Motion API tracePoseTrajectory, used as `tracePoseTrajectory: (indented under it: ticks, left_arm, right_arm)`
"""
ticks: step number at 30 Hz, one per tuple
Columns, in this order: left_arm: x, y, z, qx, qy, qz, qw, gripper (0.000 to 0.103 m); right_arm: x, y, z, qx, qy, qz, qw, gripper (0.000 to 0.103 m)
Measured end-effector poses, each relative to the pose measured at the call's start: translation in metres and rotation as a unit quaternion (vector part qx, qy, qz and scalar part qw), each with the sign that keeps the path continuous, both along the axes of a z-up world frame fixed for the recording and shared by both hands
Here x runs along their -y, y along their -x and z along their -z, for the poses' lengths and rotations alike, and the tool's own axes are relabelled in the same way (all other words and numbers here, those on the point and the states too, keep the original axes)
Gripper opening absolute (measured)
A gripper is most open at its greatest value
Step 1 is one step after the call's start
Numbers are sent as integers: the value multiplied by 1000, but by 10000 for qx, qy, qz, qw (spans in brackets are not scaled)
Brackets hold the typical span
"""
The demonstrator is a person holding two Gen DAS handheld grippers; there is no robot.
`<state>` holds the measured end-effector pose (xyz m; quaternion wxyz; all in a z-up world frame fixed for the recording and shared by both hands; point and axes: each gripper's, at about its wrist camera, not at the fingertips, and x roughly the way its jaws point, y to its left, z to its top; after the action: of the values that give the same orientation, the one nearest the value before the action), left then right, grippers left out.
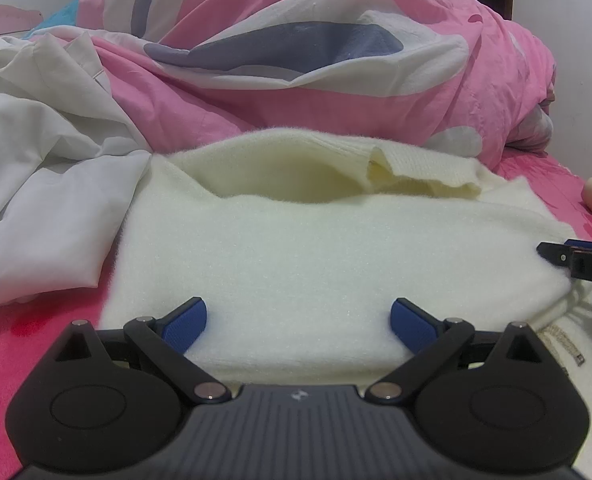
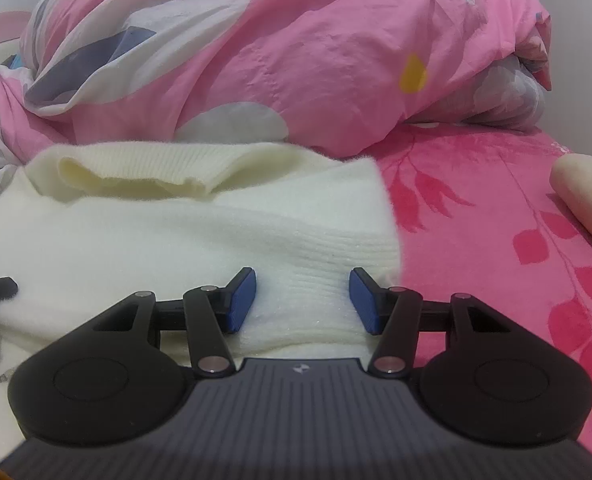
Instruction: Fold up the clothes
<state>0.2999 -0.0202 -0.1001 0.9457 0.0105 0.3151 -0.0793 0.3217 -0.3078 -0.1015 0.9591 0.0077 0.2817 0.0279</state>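
A cream knitted sweater [image 1: 319, 248] lies folded on the pink bed, its ribbed collar [image 1: 415, 168] at the far edge. My left gripper [image 1: 298, 326] hovers over the sweater's near folded edge with its blue pads wide apart and nothing pressed between them. In the right wrist view the same sweater [image 2: 184, 232] fills the left half, collar [image 2: 144, 172] at the back. My right gripper [image 2: 302, 300] stands open over the sweater's ribbed right corner, the cloth lying under and between the pads without being pinched. The right gripper's fingertips [image 1: 575, 258] show at the right edge of the left view.
A crumpled pink, white and blue duvet [image 1: 315, 60] is heaped behind the sweater. White clothes [image 1: 44, 184] lie bunched at the left. The pink leaf-patterned bedsheet [image 2: 495, 240] spreads to the right. A person's finger [image 2: 587, 196] shows at the right edge.
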Motion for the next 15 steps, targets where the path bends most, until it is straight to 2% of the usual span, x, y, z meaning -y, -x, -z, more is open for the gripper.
tracePoseTrajectory:
  ticks: [15]
  left_arm:
    - [1, 0, 1, -1, -38, -3, 10000, 100]
  right_arm:
    - [2, 1, 1, 24, -95, -2, 10000, 52]
